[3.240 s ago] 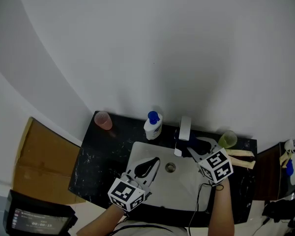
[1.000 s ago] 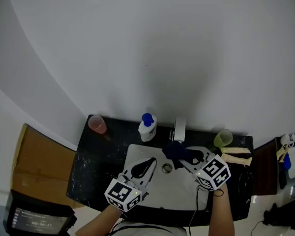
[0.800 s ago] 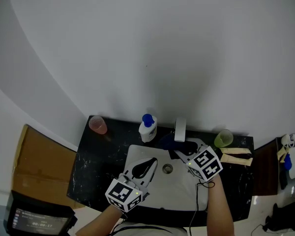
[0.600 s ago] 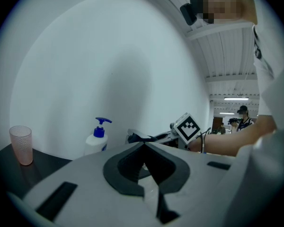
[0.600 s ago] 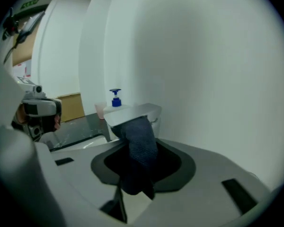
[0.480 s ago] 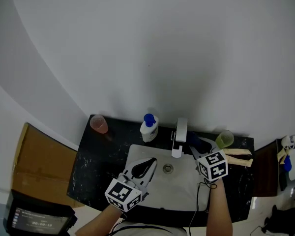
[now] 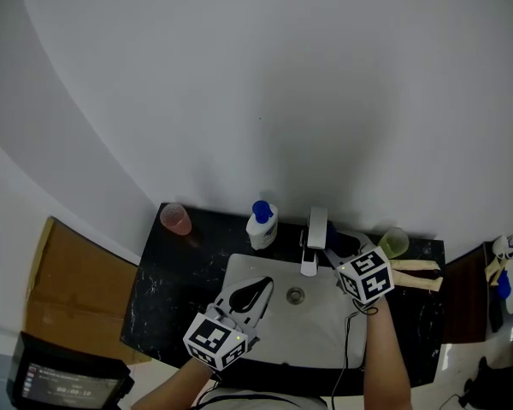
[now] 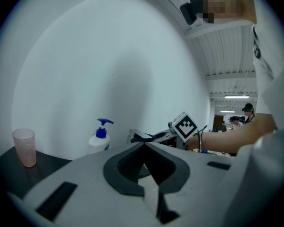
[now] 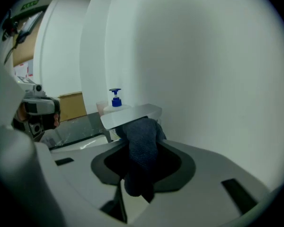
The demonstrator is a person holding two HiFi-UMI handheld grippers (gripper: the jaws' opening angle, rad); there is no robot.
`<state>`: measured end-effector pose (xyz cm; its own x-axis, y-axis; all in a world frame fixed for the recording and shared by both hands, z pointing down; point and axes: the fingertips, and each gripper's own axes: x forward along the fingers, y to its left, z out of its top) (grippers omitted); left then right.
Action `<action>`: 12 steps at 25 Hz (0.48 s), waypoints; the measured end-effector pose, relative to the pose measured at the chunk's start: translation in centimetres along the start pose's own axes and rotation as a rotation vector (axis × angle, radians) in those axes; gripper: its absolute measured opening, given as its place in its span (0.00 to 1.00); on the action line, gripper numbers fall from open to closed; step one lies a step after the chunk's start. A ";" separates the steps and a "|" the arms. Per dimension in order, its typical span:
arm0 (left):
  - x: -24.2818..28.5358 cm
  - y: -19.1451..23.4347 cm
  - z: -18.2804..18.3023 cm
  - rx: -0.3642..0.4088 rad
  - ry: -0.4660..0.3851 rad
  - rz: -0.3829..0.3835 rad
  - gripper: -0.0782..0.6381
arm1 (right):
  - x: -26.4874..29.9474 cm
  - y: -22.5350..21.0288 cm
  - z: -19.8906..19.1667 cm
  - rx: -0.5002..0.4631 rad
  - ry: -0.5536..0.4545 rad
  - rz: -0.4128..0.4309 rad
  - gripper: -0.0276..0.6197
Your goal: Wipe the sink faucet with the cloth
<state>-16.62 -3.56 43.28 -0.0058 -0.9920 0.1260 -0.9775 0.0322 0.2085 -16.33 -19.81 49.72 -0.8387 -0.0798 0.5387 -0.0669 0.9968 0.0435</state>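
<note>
Reading left to right on the black bench [image 7: 167, 272]: pink cup [image 7: 176, 219] sits at the back-left corner, well clear of the white sink [image 7: 321, 331]. Left hand-held gripper [image 7: 270, 278] hangs over the sink's front-left part, near level, tips pointing toward the back edge. Its jaws are closed together with nothing between them, confirmed in the left gripper view. Soap bottle [image 7: 261, 225] with a blue pump stands at the back edge, just left of the faucet [image 7: 315, 233]. Faucet is white and sits at the middle of the sink's back rim, spout out over the basin. Right hand-held gripper [image 9: 141, 148] is clenched on the dark blue cloth [image 9: 143, 136], tilted down, close in on the faucet's right side. Cloth bunches out past the jaw tips and its top sits right up against the underside and side of the spout. Green cup [image 7: 394, 243] stands at the back edge, just right of that gripper.
</note>
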 end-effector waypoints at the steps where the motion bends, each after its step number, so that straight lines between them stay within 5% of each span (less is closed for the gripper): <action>1: -0.1 0.1 -0.1 0.000 0.002 0.004 0.11 | -0.1 0.2 0.3 -0.035 -0.002 0.011 0.24; 7: -0.1 -0.1 -0.1 -0.005 0.005 0.002 0.11 | -2.5 4.4 0.7 -0.214 -0.086 0.183 0.24; 12: 0.0 -0.2 0.1 -0.005 -0.003 -0.003 0.11 | -5.1 6.1 0.5 -0.064 -0.176 0.343 0.24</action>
<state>-16.43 -3.61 43.11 -0.0032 -0.9924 0.1229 -0.9765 0.0296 0.2136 -12.70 -13.36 46.84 -0.8867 0.2648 0.3790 0.2626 0.9631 -0.0586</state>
